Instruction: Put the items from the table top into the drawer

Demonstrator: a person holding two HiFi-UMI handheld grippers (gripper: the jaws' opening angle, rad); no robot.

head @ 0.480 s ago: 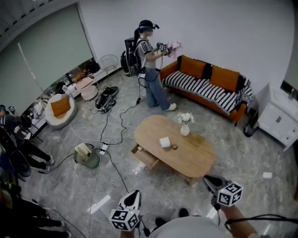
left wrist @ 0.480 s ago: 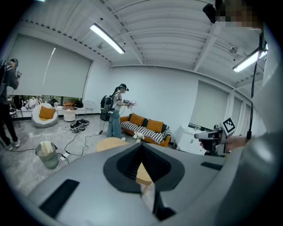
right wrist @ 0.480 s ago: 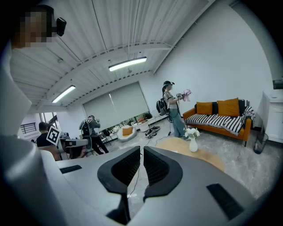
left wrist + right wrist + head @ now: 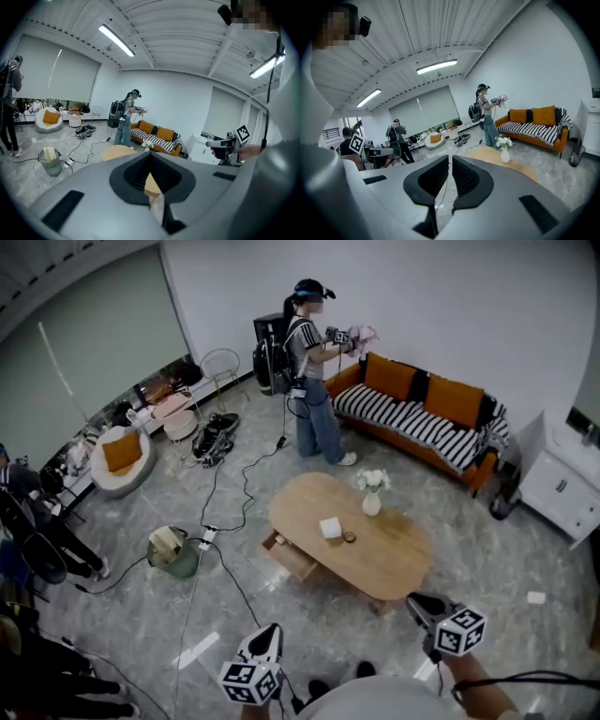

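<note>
- The oval wooden table (image 4: pixel 394 563) stands mid-room, with both grippers held short of it at the lower edge of the head view and touching nothing.
- The left gripper (image 4: pixel 268 632) is at about 7 o'clock from the table. Its jaw tips meet with nothing clamped between them; through the wedge-shaped gap behind the tips only the tabletop and floor show.
- The right gripper (image 4: pixel 419 603) is at about 5 o'clock, just off the table's near end. Its jaws stand barely apart, a thin slit between the pads, and the slit is empty.
- Three things rest on the tabletop:
- a white vase of flowers (image 4: pixel 372 502) toward 12 o'clock,
- a white box (image 4: pixel 330 527) toward 10 o'clock,
- a small dark round item (image 4: pixel 350 537) just beside the box at its 4 o'clock (too small to identify).
- The drawer (image 4: pixel 291 557) is pulled out from the table's 9 o'clock side; what it holds cannot be made out.
- Well beyond the table, at 12 o'clock, a person (image 4: pixel 314 381) stands holding grippers, beside an orange sofa (image 4: pixel 422 418).
- A green bin (image 4: pixel 175 554) sits on the floor at 9 o'clock, among cables.
</note>
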